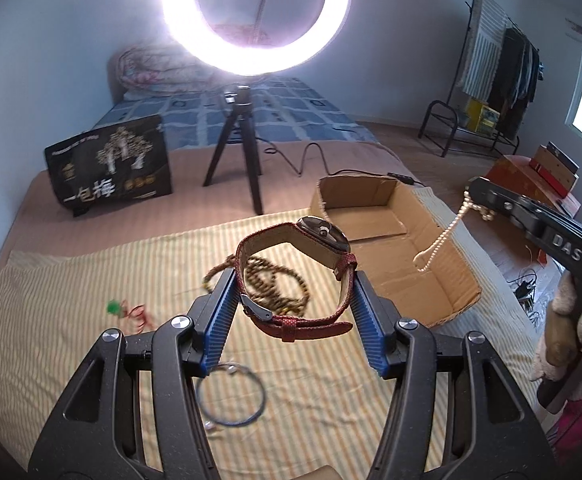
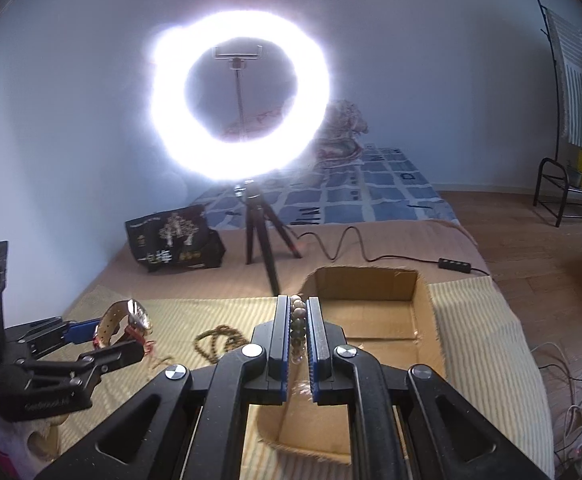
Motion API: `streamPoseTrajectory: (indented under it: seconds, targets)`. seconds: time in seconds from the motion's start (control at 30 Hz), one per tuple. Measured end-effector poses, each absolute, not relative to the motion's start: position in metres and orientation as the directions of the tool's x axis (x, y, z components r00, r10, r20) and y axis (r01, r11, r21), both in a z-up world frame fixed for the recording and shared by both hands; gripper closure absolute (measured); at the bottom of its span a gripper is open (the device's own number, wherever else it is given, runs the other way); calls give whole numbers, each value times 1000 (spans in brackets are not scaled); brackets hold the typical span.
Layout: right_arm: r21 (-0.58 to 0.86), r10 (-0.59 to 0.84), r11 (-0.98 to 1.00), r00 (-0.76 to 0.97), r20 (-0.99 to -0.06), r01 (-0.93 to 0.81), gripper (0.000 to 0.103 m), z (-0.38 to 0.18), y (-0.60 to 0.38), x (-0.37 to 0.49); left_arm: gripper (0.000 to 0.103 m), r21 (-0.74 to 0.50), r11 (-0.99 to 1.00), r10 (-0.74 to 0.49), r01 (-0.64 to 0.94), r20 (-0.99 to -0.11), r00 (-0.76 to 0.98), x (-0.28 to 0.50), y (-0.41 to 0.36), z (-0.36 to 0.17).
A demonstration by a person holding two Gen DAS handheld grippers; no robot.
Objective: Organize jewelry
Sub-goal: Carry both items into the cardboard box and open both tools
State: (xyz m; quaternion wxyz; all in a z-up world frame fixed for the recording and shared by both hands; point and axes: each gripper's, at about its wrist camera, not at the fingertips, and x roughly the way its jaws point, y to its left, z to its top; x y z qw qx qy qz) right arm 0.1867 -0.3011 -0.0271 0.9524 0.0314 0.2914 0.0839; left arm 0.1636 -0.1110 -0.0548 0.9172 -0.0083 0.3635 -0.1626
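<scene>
My left gripper (image 1: pixel 295 284) is shut on a red-strapped wristwatch (image 1: pixel 291 272) and holds it above the striped cloth (image 1: pixel 71 280). It also shows in the right wrist view (image 2: pixel 125 326). My right gripper (image 2: pixel 298 308) is shut on a beaded bracelet (image 2: pixel 297 328) over the open cardboard box (image 2: pixel 423 320). In the left wrist view a pearl strand (image 1: pixel 443 236) hangs from the right gripper (image 1: pixel 471 196) above the box (image 1: pixel 423 280). A brown bead necklace (image 1: pixel 275 284), a thin bangle (image 1: pixel 231 396) and a red cord with a green bead (image 1: pixel 129 312) lie on the cloth.
A ring light on a tripod (image 1: pixel 237 148) stands behind the cloth, its cable (image 1: pixel 311 156) running right. A black printed bag (image 1: pixel 109 164) stands at the back left. A clothes rack (image 1: pixel 491 72) is far right. Cables lie on the floor (image 2: pixel 571 400).
</scene>
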Motion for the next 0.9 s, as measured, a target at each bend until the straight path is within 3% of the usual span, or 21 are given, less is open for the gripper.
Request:
streamPoseTrajectory:
  seconds: [0.9]
  targets:
    - [78,31,996,724,-689,31,98,-96,-374,274,45,-160,905,-374,393,-741,558,212,-216,-108]
